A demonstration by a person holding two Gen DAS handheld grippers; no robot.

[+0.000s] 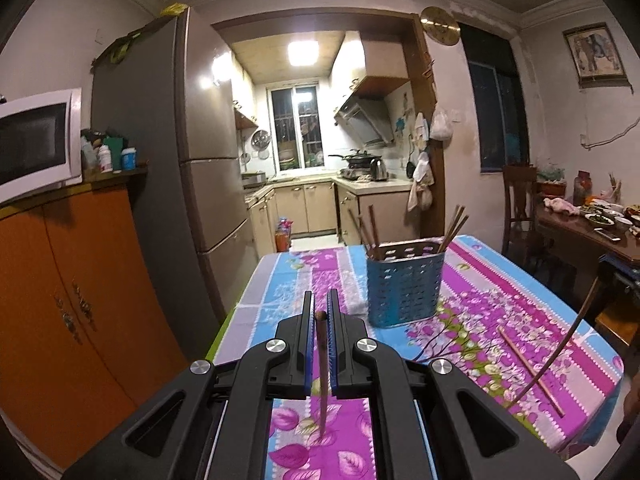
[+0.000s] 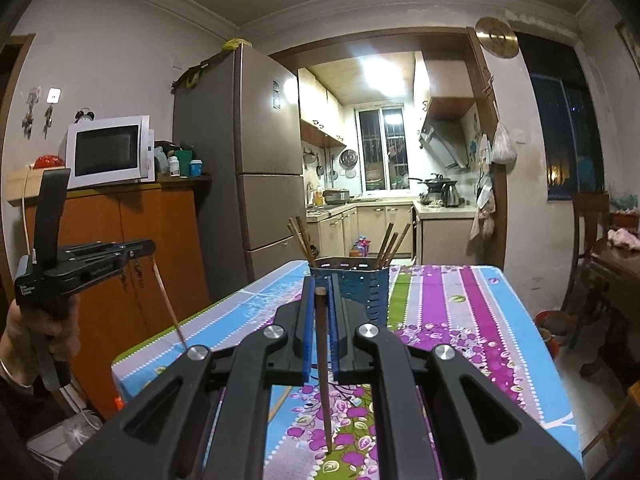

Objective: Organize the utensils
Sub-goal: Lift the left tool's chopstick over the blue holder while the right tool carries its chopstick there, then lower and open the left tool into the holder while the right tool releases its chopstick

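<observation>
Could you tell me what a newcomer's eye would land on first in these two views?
Each gripper clamps a brown chopstick: the left gripper holds the left chopstick, the right gripper the right chopstick. Beyond them a blue perforated holder stands on the floral tablecloth, with a loose chopstick lying to its right.

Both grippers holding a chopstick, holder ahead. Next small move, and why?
Probably carry the left gripper forward over the blue holder: its chopstick hangs clamped, tip down, while the holder already has chopsticks and one loose chopstick remains on the tablecloth.
</observation>
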